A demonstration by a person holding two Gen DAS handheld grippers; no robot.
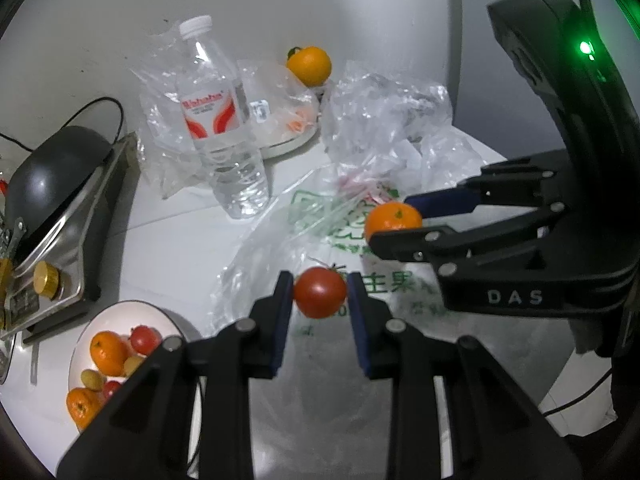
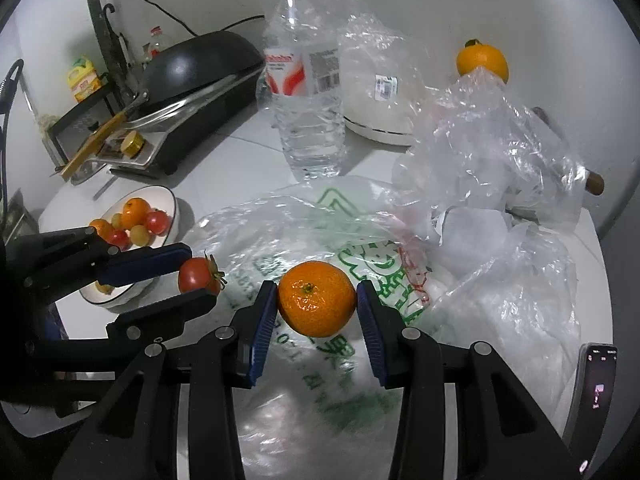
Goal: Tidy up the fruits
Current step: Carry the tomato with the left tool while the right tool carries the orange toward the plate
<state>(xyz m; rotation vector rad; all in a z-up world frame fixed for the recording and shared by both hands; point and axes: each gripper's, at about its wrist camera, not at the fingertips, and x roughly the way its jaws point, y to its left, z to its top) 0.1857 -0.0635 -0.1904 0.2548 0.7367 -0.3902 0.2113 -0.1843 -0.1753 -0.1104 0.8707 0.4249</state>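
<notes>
both tongs carry fruit above the plastic bags

the left tongs (image 1: 320, 300) are closed narrow on a red tomato (image 1: 320, 292), which sits squarely between the two blue pads at their tips, its green stem pointing up and away. the right tongs (image 2: 316, 300) grip an orange mandarin (image 2: 317, 298) the same way, the pads pressing its left and right sides, the stem end facing the camera. both fruits hang above a clear plastic bag with green print (image 2: 352, 264) spread on the white surface (image 1: 168, 240). the two tongs are near each other, side by side, the tomato to the left of the mandarin. a white bowl (image 2: 170, 200) holding mandarins, tomatoes and small yellowish fruits stands to the left, beside the left tongs. behind the bags stand a water bottle (image 1: 220, 120) and another orange fruit (image 1: 310, 65) by the wall.
</notes>
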